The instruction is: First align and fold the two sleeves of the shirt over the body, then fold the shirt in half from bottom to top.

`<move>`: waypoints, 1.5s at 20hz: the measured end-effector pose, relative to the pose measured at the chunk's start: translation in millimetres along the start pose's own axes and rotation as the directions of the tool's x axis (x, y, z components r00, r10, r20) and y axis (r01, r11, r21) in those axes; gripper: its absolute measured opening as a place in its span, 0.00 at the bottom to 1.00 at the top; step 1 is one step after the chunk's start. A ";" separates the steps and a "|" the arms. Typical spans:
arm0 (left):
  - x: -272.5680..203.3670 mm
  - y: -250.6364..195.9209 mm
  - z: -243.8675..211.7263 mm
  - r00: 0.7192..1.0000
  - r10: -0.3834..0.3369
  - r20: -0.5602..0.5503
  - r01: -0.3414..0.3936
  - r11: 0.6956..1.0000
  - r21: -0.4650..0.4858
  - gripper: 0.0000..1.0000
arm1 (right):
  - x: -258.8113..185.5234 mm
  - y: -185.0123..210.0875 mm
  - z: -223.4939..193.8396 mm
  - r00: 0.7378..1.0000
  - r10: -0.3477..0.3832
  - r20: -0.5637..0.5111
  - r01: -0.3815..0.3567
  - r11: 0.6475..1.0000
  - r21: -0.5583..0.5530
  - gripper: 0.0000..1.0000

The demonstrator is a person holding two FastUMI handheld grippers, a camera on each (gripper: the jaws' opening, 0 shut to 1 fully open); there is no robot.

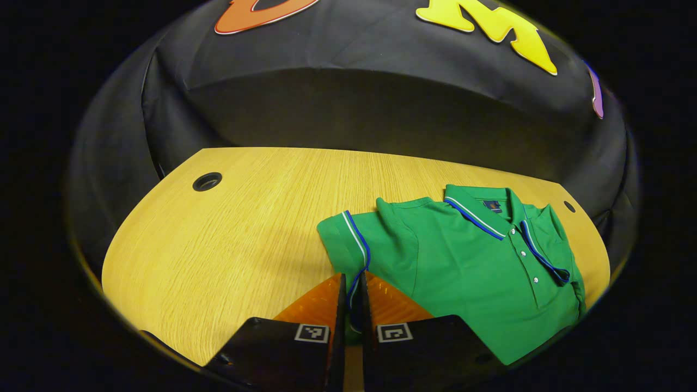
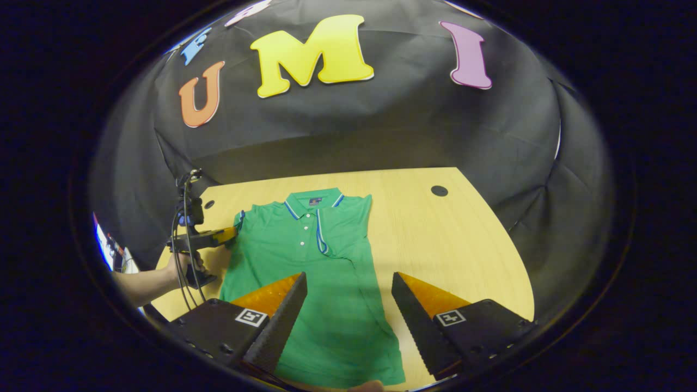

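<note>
Shirt [image 2: 316,283] laid flat on worktop [image 2: 463,245], collar toward booth wall, one sleeve [image 2: 332,234] already folded over body. Other sleeve [image 1: 348,245] clamped at striped cuff between fingers of left gripper [image 1: 353,305], seen at shirt's left edge in right gripper view, held by hand [image 2: 188,269]. Right gripper [image 2: 348,305] held above lower shirt, fingers spread wide, nothing gripped.
</note>
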State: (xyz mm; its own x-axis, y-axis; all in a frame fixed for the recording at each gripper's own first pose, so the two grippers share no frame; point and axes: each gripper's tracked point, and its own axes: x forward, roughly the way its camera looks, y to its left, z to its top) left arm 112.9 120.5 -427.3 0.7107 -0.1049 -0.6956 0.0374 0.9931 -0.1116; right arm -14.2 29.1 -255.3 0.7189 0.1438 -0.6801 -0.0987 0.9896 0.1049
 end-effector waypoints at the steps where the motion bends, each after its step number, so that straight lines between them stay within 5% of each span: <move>1: 0.0 -3.6 0.2 1.000 -0.019 -0.003 0.019 1.000 0.000 0.17 | 1.8 -1.8 1.4 1.000 -0.005 -0.001 0.005 1.000 0.007 0.96; 6: -3.5 -3.0 5.5 1.000 -0.029 -0.011 0.030 0.999 0.012 0.07 | 4.5 -5.9 4.2 1.000 -0.007 -0.001 0.007 1.000 0.001 0.96; 16: -46.2 -58.4 71.3 0.991 -0.083 0.101 0.075 0.994 0.076 0.06 | -5.2 0.9 13.1 0.999 0.030 0.033 -0.030 0.999 0.022 0.96; 22: -49.1 -137.4 65.6 0.986 -0.163 0.044 0.158 0.983 0.092 0.06 | -25.5 -19.1 21.0 0.997 0.014 0.080 -0.018 0.998 0.053 0.93; 29: -35.8 -191.9 29.8 0.985 -0.169 -0.044 0.173 0.978 0.115 0.08 | -39.7 -51.3 16.6 0.996 -0.020 0.091 0.012 0.996 0.089 0.96; 30: -37.5 -189.5 26.7 0.988 -0.148 -0.052 0.152 0.982 0.108 0.15 | -41.6 -52.9 15.8 0.995 -0.021 0.093 0.012 0.996 0.086 0.96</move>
State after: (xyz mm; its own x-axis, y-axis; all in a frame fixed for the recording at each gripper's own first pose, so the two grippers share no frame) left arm 98.0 -62.4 -361.1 0.6603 -0.2529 -0.7071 0.2212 0.9653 -0.1386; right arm -28.0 -29.4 -221.2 0.7815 0.1221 -0.6118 -0.0299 0.9869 0.1587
